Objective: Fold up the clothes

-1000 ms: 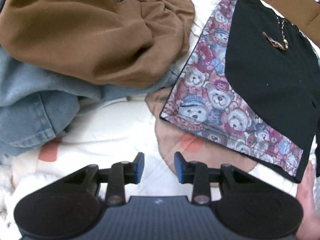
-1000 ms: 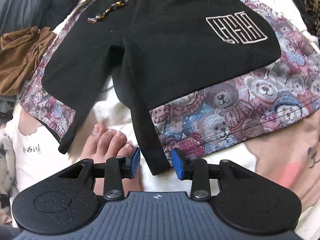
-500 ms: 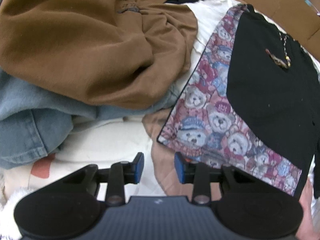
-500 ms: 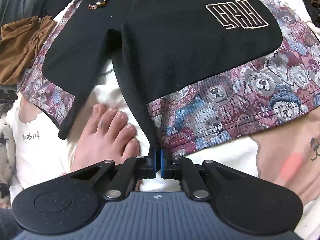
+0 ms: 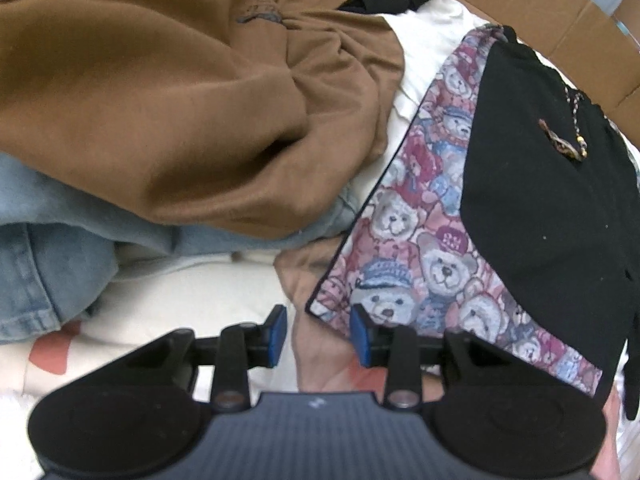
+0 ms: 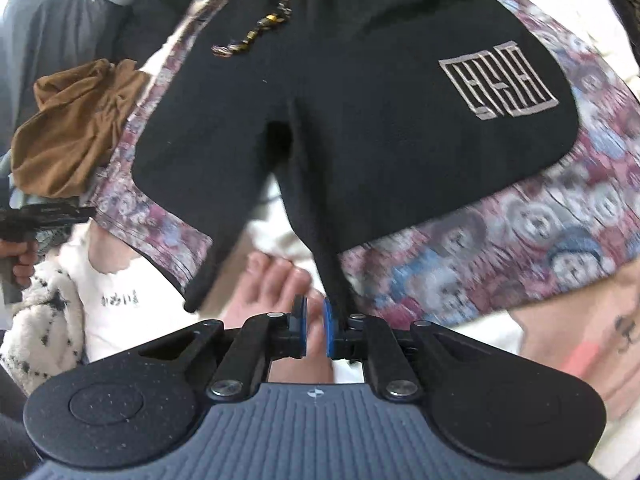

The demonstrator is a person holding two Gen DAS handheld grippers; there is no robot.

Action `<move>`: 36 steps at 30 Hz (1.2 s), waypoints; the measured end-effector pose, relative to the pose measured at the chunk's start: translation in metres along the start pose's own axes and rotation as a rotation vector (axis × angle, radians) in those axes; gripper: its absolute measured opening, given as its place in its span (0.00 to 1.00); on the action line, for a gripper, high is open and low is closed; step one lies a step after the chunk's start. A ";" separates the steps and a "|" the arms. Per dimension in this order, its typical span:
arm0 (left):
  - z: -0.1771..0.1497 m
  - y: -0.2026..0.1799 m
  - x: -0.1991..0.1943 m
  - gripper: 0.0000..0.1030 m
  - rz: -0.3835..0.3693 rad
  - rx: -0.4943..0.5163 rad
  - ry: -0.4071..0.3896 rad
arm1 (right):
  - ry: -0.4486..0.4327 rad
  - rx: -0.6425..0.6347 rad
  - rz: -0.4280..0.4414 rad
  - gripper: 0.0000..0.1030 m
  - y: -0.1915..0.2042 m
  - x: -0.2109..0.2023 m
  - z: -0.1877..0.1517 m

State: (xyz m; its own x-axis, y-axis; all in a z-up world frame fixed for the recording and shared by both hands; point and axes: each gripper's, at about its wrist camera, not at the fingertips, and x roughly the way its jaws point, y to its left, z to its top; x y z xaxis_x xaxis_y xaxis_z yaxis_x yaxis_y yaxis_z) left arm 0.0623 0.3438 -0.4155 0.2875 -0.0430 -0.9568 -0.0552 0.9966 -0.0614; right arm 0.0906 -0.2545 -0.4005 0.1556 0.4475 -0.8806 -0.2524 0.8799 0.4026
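Black shorts with teddy-bear print side panels lie flat on cream bedding. In the left wrist view, my left gripper is open just short of the left leg's outer hem corner, which sits between the finger lines. In the right wrist view, the same shorts show a white square logo and a beaded drawstring. My right gripper is nearly closed at the right leg's inner hem, and the black edge runs taut down to the right pad. A thin gap between the pads shows skin behind.
A crumpled brown garment lies over blue jeans on the left. Cardboard is at the back. A bare foot rests on the bedding between the shorts' legs. A hand holds the other gripper at the far left.
My left gripper moved forward to the hem corner and stayed open. My right gripper closed on the inner hem, then swung left with it, and a thin gap now shows between its pads.
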 end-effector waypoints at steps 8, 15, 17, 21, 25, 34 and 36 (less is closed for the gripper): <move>0.003 0.008 0.005 0.36 -0.013 -0.029 -0.017 | 0.039 -0.041 0.111 0.35 0.030 0.039 0.018; 0.007 0.005 0.013 0.34 -0.035 -0.025 -0.015 | 0.127 -0.032 0.190 0.35 0.048 0.081 0.022; 0.008 0.004 0.015 0.32 -0.042 -0.026 -0.016 | 0.164 -0.037 0.206 0.35 0.053 0.091 0.021; 0.008 0.003 0.016 0.15 -0.070 -0.019 -0.009 | 0.202 -0.061 0.222 0.35 0.061 0.103 0.019; 0.009 0.002 0.012 0.08 -0.077 -0.002 -0.007 | 0.221 -0.029 0.245 0.29 0.058 0.112 0.018; 0.013 0.001 -0.006 0.06 -0.056 0.046 -0.023 | 0.211 -0.111 0.293 0.00 0.068 0.106 0.014; 0.014 0.003 -0.009 0.05 -0.044 0.055 -0.022 | 0.217 -0.136 0.295 0.00 0.073 0.106 0.013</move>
State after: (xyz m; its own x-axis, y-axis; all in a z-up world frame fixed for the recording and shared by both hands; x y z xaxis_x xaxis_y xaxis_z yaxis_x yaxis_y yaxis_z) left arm 0.0730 0.3479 -0.4036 0.3099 -0.0857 -0.9469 0.0100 0.9962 -0.0869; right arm 0.1009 -0.1408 -0.4608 -0.1444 0.6216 -0.7699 -0.3827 0.6824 0.6227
